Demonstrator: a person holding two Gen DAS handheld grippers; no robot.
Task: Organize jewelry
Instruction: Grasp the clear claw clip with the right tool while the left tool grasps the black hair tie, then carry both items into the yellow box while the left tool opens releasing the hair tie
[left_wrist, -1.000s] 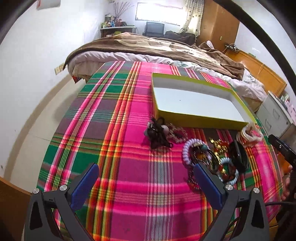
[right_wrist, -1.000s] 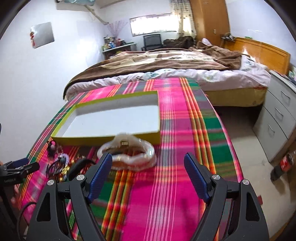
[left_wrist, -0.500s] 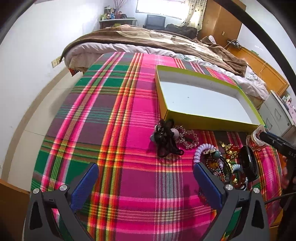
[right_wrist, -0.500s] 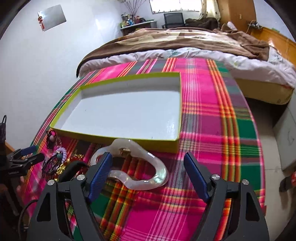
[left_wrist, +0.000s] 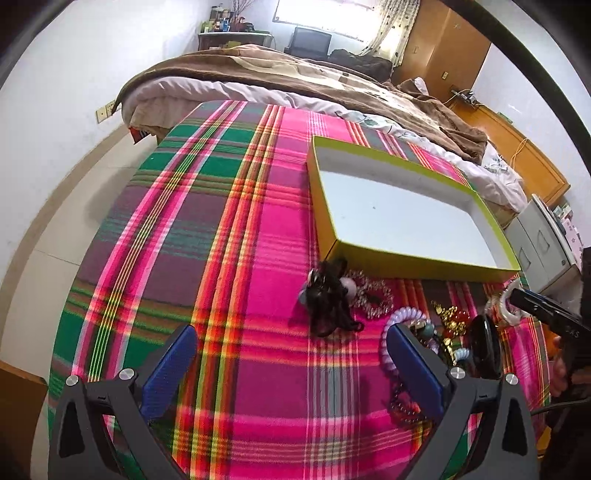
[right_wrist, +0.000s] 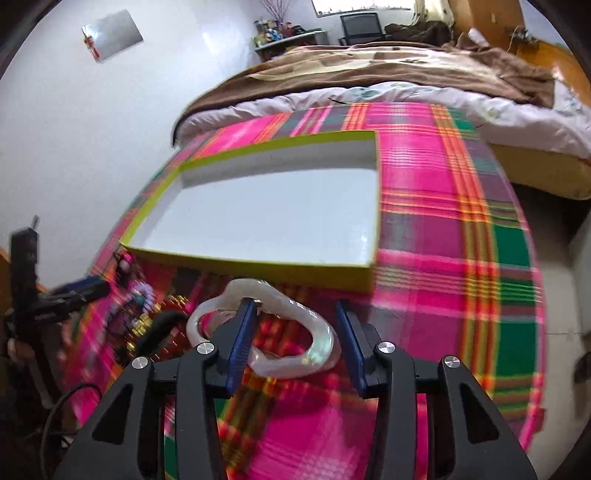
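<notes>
My right gripper (right_wrist: 294, 308) is down over a white pearly bangle (right_wrist: 317, 347) lying on the plaid cloth just in front of the yellow-rimmed box (right_wrist: 258, 267). Its jaws are closing. The left pad sits inside the bangle's ring and the right pad just outside it, so the bangle's right side lies between them. My left gripper (left_wrist: 288, 332) hovers open over bare cloth with nothing between its fingers. To its right lies the jewelry pile: a black hair tie (left_wrist: 328, 299), a lilac coil band (left_wrist: 406, 315), gold beads (left_wrist: 448, 317) and a black bangle (left_wrist: 484, 347).
The shallow box (left_wrist: 424, 264) has a bare white floor. A bed with a brown blanket (left_wrist: 332, 81) stands beyond the table's far edge. A grey drawer cabinet (left_wrist: 543, 243) is at the right. A hand (left_wrist: 561, 369) holds the right gripper by the table's right edge.
The right gripper has dipped toward the white bangle and its jaws have narrowed around the bangle's right side. The left gripper has moved slightly forward over the cloth, still open.
</notes>
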